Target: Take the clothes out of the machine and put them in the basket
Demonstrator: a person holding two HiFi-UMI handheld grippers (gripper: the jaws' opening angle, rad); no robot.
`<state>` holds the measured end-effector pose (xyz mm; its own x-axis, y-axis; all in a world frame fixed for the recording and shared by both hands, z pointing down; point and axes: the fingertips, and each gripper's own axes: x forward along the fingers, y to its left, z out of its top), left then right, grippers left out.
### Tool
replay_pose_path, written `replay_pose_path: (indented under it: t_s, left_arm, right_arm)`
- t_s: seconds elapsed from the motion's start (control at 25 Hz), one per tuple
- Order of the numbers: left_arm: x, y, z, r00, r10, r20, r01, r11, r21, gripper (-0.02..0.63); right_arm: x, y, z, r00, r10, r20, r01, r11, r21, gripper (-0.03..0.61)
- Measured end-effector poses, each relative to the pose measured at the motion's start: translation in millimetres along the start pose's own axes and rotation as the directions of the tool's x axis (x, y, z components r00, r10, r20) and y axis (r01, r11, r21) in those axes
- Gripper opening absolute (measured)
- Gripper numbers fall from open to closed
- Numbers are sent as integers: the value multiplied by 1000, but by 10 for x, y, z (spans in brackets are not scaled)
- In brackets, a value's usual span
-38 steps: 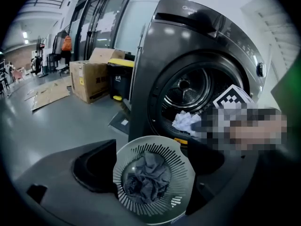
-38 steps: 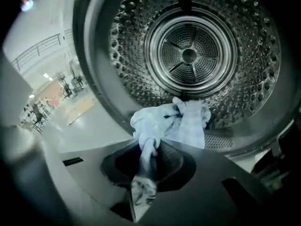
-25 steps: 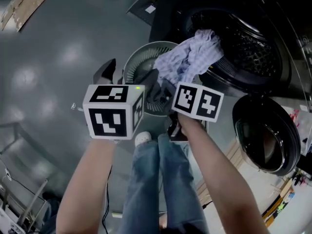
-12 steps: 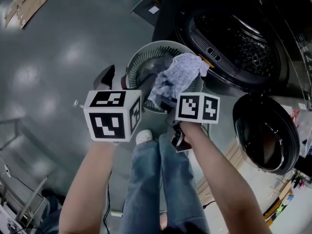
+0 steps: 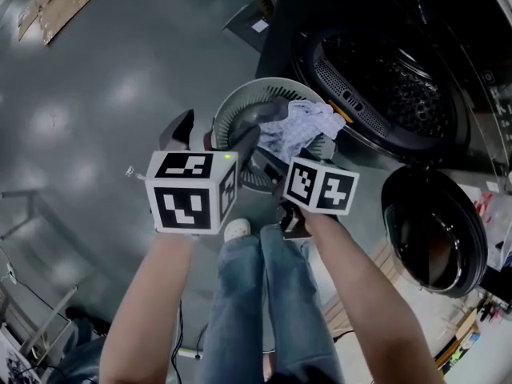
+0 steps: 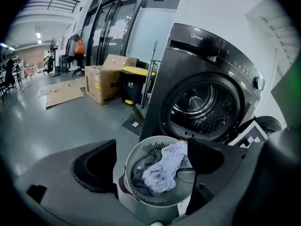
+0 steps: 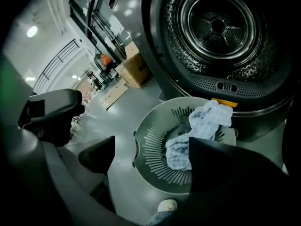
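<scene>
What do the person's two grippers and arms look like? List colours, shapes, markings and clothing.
Both grippers are dark grey plastic. The left claw and right claw each have two broad, wedge-shaped black jaws. The left white marker cube and right white marker cube carry black square patterns. No sleeves cover the forearms; blue denim jeans are worn.

No legible text; blurred logo atop the washing machine (image 6: 203, 95)

The left tool (image 5: 210, 134) tilts down, jaws wide apart. Beside it the right tool (image 7: 150, 157) has just been opening its jaws, nothing between them.
</scene>
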<state>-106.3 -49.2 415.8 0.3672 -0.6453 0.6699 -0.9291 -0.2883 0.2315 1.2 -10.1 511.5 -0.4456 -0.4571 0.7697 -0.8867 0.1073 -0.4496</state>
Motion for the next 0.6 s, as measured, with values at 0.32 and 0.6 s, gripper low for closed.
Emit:
replay_pose_path:
  t_s: [0.32,0.6]
  left_arm:
    - [287,-108,-230,999,7,-41,-7,1000,-5,449]
    - [796,-228,-434,998,5,-67,-5,1000,-12,449]
  right_arm:
    - [111,-718,152,993,-119,-12,118,993,-22,468]
    - [365,-1424,356,979,-200,30,202,976,-85,468]
